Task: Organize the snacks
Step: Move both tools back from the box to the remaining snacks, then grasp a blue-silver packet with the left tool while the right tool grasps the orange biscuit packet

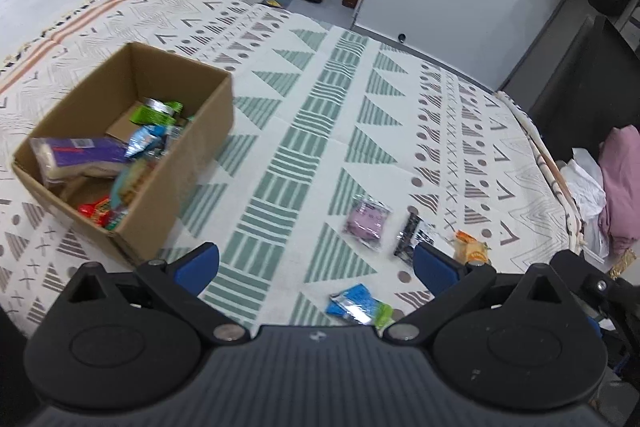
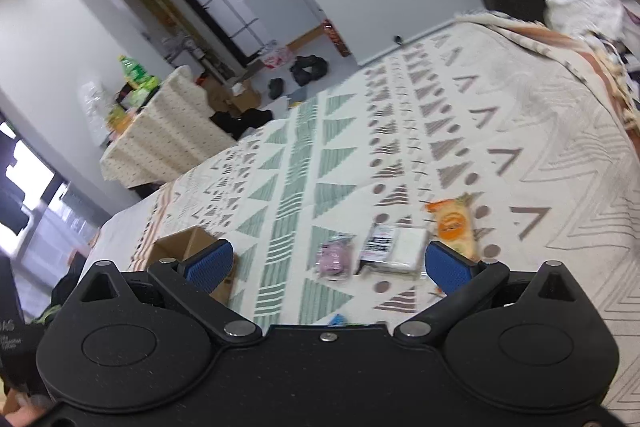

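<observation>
Mostly done: cardboard box (image 1: 132,147) already holds several snacks; four packets left on bedspread (image 1: 304,131), purple (image 1: 366,221), black-white (image 1: 412,237), orange (image 1: 470,247), blue (image 1: 358,305); left gripper (image 1: 316,267), right gripper (image 2: 330,267) both spread wide, empty

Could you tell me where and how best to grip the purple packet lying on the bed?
The purple packet lies flat on the blanket, apart from the black packet to its right. I would probably come straight down with the open left gripper and pinch across a sealed edge, since its flat body offers little else.
</observation>
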